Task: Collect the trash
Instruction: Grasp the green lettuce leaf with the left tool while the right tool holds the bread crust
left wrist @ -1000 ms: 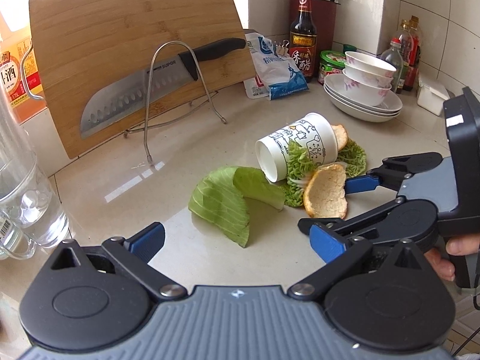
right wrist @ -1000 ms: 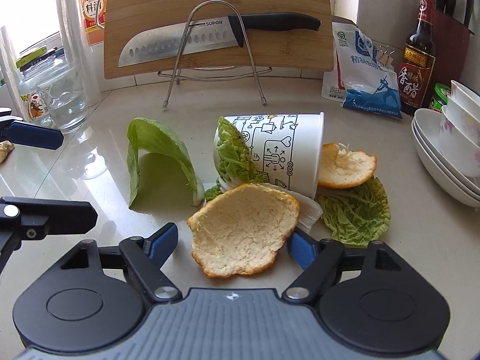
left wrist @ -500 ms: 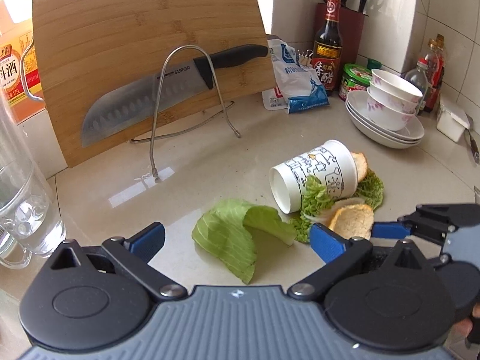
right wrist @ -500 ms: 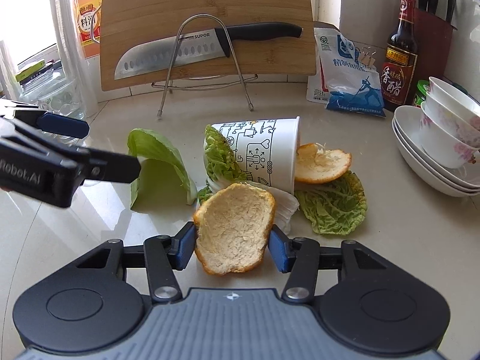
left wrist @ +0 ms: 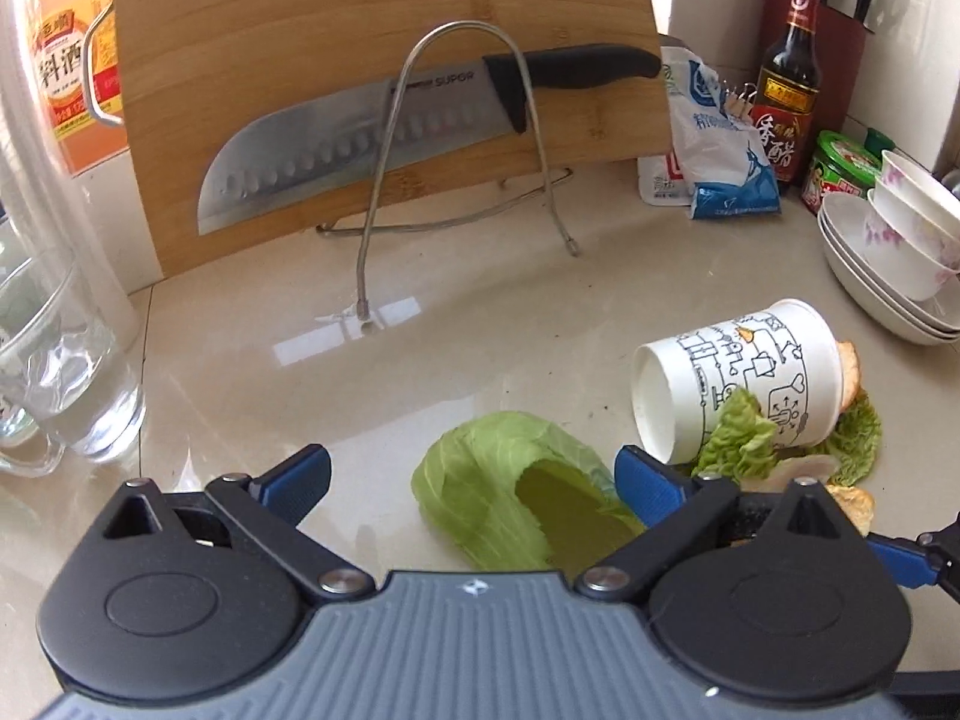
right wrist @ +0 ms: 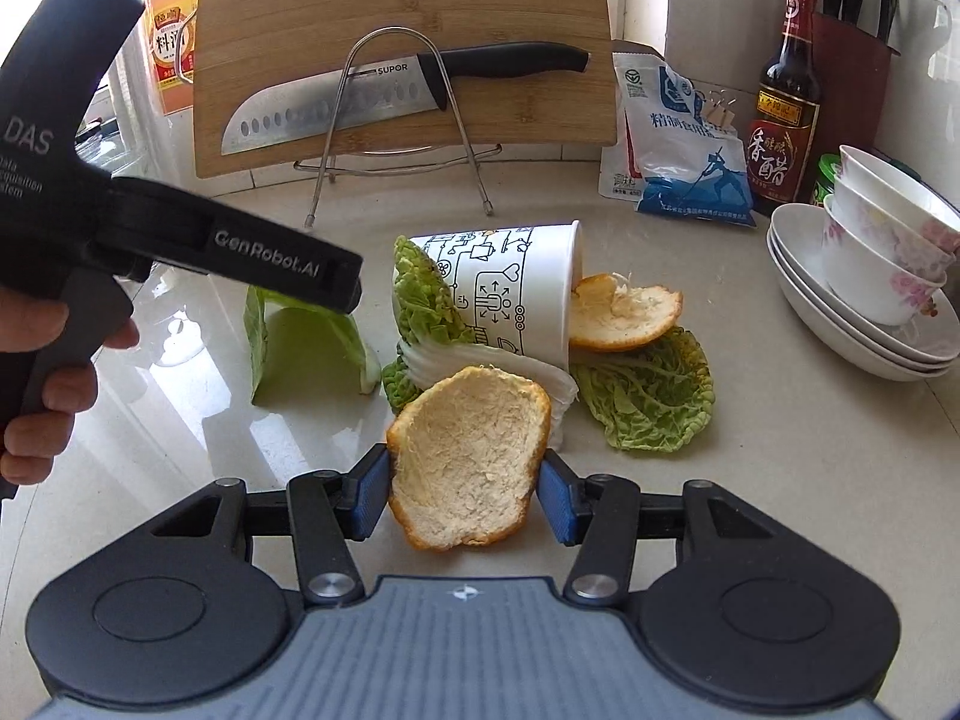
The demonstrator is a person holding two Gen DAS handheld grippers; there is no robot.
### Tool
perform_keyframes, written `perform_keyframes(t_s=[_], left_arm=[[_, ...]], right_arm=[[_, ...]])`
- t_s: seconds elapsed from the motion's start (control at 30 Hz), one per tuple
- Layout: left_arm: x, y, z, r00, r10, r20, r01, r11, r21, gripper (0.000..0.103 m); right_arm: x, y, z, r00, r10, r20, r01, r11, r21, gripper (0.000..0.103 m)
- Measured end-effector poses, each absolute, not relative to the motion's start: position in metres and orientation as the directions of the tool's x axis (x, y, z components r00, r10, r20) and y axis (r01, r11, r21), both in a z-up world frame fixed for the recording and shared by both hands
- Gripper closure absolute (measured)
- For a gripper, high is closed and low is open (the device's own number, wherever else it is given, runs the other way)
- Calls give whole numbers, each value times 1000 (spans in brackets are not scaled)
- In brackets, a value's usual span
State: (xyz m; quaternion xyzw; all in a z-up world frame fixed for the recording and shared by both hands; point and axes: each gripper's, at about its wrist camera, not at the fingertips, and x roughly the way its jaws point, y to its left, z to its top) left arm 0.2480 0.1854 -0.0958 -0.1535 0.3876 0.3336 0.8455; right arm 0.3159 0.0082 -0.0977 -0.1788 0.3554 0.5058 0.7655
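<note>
At lower centre, the right gripper (right wrist: 462,489) pinches the peel (right wrist: 468,456) by its edges; squeeze lightly so it doesn't crack. The left gripper (left wrist: 474,480), spread wide, should straddle the leaf (left wrist: 516,492) before closing.

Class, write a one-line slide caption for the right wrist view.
Right gripper clamps an orange peel in front of a tipped paper cup and cabbage leaves on the counter.

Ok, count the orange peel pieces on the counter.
2: one orange peel gripped in the right gripper jaws, another peel lying at the paper cup mouth. More may be hidden underneath.
</note>
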Motion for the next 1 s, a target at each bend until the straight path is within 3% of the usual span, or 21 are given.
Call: perform_keyframes(t_s=[0.17,0.33,0.57,0.63,0.77,0.87,0.9,1.0], left_arm=[[237,191,-97,491,405,-771,-698,712,-71,4],[245,189,-100,527,347,-776,-691,707,-153,32],[245,190,-99,553,335,-763,-689,699,-192,55],[243,191,-97,563,333,-756,-687,697,-205,63],[241,192,-97,572,328,-752,-676,708,-205,69],[239,193,-95,580,322,-748,-668,713,-212,74],[238,194,-94,583,322,-746,-666,715,-212,76],[235,194,-92,591,315,-742,-654,726,-213,79]], right_arm=[[315,9,-102,229,645,-729,-904,419,87,44],[316,15,-103,235,642,-730,-904,421,79,42],[312,18,-105,262,626,-734,-901,431,45,36],[311,18,-106,262,622,-738,-898,438,50,26],[304,23,-106,285,619,-732,-899,438,21,20],[305,24,-107,301,607,-735,-891,454,10,27],[306,24,-107,305,606,-735,-888,460,11,38],[308,20,-102,305,616,-726,-885,465,23,47]])
